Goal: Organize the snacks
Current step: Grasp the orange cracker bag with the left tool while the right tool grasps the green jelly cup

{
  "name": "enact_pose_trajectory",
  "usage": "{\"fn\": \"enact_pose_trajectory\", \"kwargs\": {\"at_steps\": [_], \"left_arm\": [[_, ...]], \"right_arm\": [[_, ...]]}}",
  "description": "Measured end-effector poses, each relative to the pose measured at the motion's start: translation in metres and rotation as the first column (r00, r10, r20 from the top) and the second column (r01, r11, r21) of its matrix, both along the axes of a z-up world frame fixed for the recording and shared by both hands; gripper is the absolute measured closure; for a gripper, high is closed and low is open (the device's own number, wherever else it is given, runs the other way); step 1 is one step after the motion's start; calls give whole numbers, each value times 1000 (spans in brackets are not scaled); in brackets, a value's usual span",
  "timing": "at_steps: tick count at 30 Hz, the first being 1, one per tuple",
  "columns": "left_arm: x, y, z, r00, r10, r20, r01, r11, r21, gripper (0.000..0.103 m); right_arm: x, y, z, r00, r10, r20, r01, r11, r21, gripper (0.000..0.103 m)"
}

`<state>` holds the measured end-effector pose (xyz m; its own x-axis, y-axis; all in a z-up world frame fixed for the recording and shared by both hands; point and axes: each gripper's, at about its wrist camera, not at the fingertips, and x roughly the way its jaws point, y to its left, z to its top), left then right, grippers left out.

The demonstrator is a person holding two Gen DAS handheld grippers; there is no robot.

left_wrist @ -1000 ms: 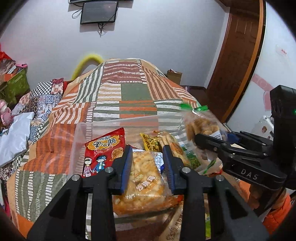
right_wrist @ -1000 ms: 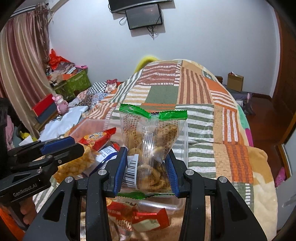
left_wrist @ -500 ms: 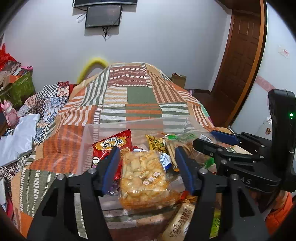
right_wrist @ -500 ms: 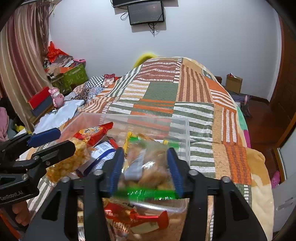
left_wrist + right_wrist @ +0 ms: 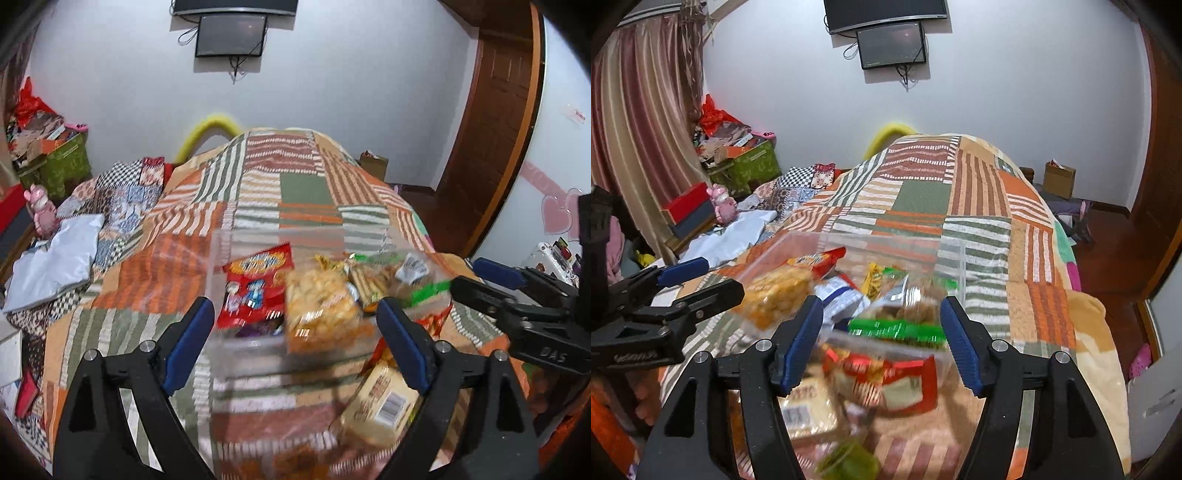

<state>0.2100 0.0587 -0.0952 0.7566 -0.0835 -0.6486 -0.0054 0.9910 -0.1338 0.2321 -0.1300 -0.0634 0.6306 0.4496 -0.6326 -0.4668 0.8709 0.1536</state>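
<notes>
A clear plastic box (image 5: 221, 258) stands on the quilted bed and holds several snack packs. An orange cracker pack (image 5: 319, 306) lies in it beside a red pack (image 5: 255, 284). A clear pack with green ends (image 5: 897, 325) lies at the box's near right. My left gripper (image 5: 295, 339) is open and empty, in front of the box. My right gripper (image 5: 881, 332) is open and empty, just behind the green-ended pack. Each gripper shows in the other's view: the right one (image 5: 480, 280), the left one (image 5: 701, 280).
Loose packs lie on the quilt in front of the box: a pale yellow one (image 5: 380, 406), a red and white one (image 5: 886, 380), a green one (image 5: 849, 461). White cloth (image 5: 55, 258) lies at the left. A wooden door (image 5: 491, 129) is at the right.
Both grippers opened and let their packs drop into the box: the cracker pack from the left, the green-ended pack from the right. Both grippers have pulled back from the box.
</notes>
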Motion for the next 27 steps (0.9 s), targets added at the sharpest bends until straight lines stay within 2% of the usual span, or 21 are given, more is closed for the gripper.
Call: {"fn": "enact_pose_trajectory", "kwargs": {"at_steps": [10, 19, 27], "left_arm": [[-36, 7, -25, 996, 27, -86, -27, 1000, 3, 13], [-60, -3, -56, 986, 9, -164, -4, 1000, 31, 13], [-70, 1, -84, 969, 22, -246, -20, 1000, 7, 12]], "right_arm": [[-37, -3, -13, 999, 28, -37, -28, 1000, -14, 40], [-58, -8, -38, 993, 42, -110, -43, 999, -8, 40], [-70, -12, -67, 983, 36, -181, -40, 999, -20, 40]]}}
